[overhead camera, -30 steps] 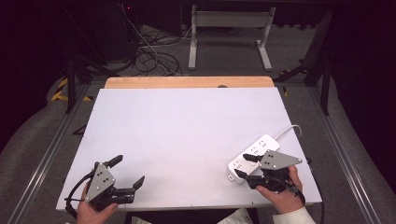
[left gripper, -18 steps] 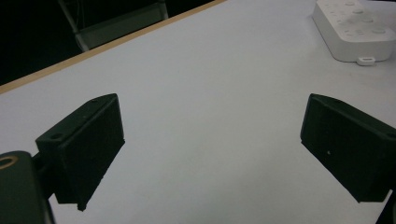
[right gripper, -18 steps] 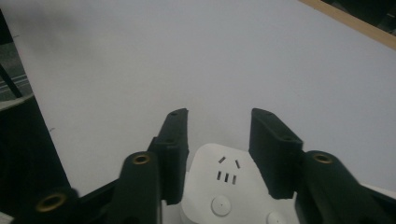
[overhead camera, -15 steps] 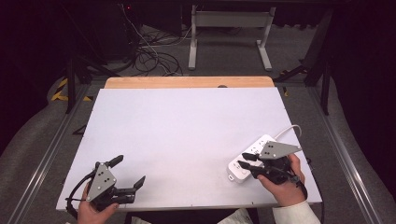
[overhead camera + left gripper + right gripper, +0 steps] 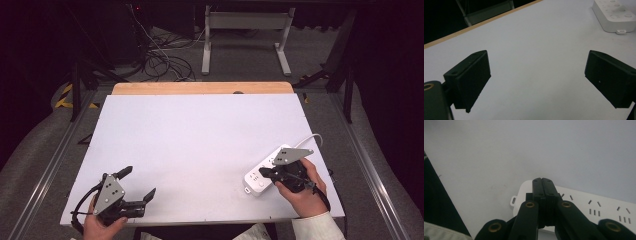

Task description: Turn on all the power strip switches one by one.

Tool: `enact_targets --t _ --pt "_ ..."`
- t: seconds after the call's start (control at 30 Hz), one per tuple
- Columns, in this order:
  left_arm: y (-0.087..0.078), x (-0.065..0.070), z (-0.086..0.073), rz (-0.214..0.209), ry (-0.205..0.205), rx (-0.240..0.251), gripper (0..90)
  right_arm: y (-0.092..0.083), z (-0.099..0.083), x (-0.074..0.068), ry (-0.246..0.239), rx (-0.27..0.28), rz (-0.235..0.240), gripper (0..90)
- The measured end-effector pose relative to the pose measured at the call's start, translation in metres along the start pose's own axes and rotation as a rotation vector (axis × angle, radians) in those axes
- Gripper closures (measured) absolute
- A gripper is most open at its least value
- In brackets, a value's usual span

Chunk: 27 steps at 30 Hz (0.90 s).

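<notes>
A white power strip (image 5: 256, 181) lies on the white table (image 5: 200, 130) at the front right, its cable running off to the right. My right gripper (image 5: 263, 173) hovers over the strip's near end. Its jaws have just been closing and now meet with nothing between them; in the right gripper view the joined tips (image 5: 542, 182) sit above the strip (image 5: 599, 205). My left gripper (image 5: 140, 181) rests at the front left, open and empty. In the left gripper view its wide-apart jaws (image 5: 536, 75) frame bare table, with the strip (image 5: 616, 15) far off.
The table's wooden far edge (image 5: 200, 88) borders a dark floor with cables (image 5: 165, 60) and a metal stand (image 5: 245, 35). Metal rails run along both sides of the table.
The right gripper's jaws, open a second ago, have come together over the power strip's end. The left gripper has not moved.
</notes>
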<state>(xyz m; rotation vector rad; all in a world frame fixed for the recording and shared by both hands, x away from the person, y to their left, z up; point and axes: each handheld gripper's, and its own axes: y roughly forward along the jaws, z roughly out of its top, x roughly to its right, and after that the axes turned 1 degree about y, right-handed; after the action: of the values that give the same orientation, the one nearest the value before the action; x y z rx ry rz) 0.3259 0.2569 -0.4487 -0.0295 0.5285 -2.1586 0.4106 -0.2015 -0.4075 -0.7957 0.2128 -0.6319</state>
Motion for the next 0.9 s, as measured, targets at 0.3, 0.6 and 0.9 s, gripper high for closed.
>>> enact_targets --t 0.3,0.6,0.9 --pt "0.001 0.000 0.000 -0.015 -0.002 0.005 8.4 0.017 -0.005 0.007 0.055 -0.103 0.036 90.0" --pt "0.002 0.001 0.000 -0.012 0.000 -0.001 8.4 0.028 -0.007 0.006 0.051 -0.171 0.042 90.0" --pt "0.003 0.000 0.000 -0.006 0.006 -0.007 8.4 0.031 -0.007 0.003 0.035 -0.203 0.042 90.0"
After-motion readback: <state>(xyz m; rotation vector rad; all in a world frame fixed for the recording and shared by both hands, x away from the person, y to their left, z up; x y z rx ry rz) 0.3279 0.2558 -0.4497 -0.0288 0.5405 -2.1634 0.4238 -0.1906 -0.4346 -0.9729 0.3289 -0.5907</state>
